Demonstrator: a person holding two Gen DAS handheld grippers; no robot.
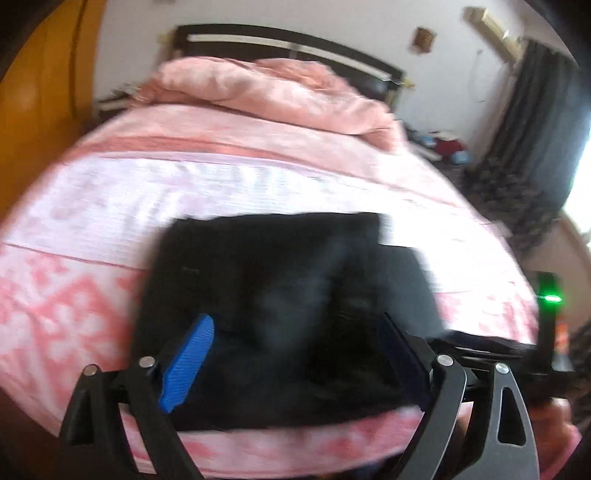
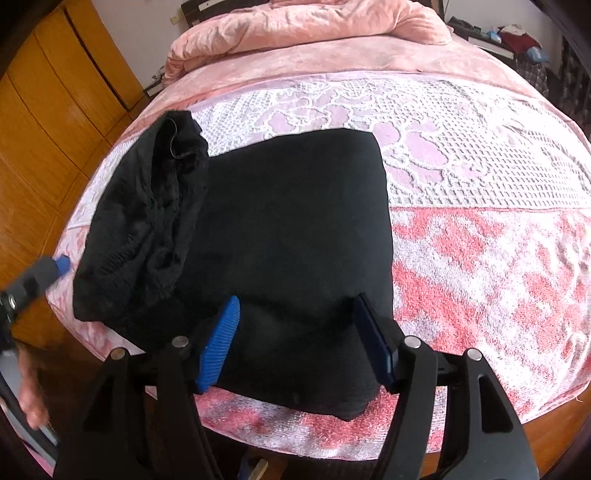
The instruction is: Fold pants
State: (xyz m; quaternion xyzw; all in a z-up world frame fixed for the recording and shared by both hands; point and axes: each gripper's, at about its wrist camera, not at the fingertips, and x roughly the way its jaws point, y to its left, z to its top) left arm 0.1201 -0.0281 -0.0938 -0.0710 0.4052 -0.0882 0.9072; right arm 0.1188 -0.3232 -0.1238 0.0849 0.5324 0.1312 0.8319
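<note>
**Mia:** Where are the black soft cloth pants (image 2: 288, 229)?

**Ben:** They lie on the bed with the pink and white patterned blanket (image 2: 480, 258), close to its near edge. Most of the pants make a flat dark block. On the left side of the pants a wrinkly part (image 2: 147, 221) is bunched up and sits on top of the flat part.

**Mia:** What about the grippers?

**Ben:** The right gripper (image 2: 295, 339) is just over the near end of the pants. Its jaws are wide apart, with nothing pinched between them. The left gripper (image 1: 295, 354) is over the near edge of the pants too, and its jaws are spread apart as well. That view is blurry.

**Mia:** Anything else near the pants?

**Ben:** Past the pants, at the far end of the bed, is a puffy pink quilt (image 2: 306, 26). Left of the pants, beside the bed, is an orange wooden wardrobe (image 2: 48, 122).
</note>
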